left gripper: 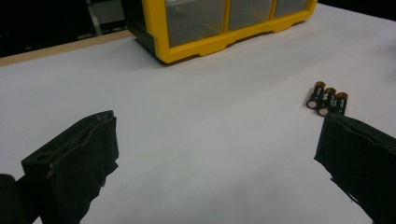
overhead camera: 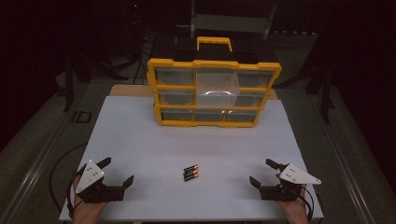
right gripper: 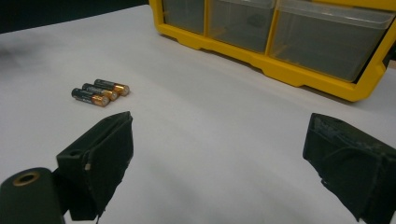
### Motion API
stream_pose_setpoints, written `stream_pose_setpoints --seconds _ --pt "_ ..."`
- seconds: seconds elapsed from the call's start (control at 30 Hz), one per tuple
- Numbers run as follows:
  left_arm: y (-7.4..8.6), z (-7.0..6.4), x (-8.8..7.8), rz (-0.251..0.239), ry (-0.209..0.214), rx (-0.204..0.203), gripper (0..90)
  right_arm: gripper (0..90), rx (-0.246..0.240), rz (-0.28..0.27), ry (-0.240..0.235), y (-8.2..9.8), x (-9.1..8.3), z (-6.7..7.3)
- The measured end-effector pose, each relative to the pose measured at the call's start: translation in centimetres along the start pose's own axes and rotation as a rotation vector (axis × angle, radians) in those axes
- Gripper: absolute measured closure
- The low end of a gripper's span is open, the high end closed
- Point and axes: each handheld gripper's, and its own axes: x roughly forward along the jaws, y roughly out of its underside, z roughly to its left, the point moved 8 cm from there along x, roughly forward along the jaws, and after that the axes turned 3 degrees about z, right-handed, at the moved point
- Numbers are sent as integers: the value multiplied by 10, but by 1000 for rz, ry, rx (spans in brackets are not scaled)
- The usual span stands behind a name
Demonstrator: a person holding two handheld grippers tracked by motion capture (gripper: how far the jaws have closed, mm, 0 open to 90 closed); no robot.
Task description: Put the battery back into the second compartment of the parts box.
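White table [overhead camera: 154, 140], dark room. Left gripper [overhead camera: 116, 171] & right gripper [overhead camera: 263, 171] rest at near corners, jaws wide apart, holding nothing. Batteries [overhead camera: 190, 172] lie midway btwn them, well apart from both.

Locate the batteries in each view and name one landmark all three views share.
High view: batteries lie at lower centre of the table, between the two hand-held grippers.
Left gripper view: batteries at right, mid-height.
Right gripper view: batteries at upper left.
Shared landmark: the yellow organizer beyond them.
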Motion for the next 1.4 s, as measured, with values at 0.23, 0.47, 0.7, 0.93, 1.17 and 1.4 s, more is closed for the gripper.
stream_pose_setpoints --seconds 0.23,0.47,0.7,0.93,1.17,1.4 --pt "1 -1 2 24 1 -1 1 85 11 -9 3 -1 -1 -1" --pt "-6 -4 8 53 23 14 1 85 19 -20 0 -3 -1 -2" --pt "-22 -7 15 72 49 45 1 85 20 -20 0 -5 -1 -1" --pt "-40 -8 26 97 70 91 1 85 21 -16 -2 -5 -1 -1" --pt "-57 -14 42 115 103 126 1 85 19 -13 -4 -5 -1 -1" --pt "-73 -20 59 118 129 152 1 85 18 -15 -2 -6 -1 -1"
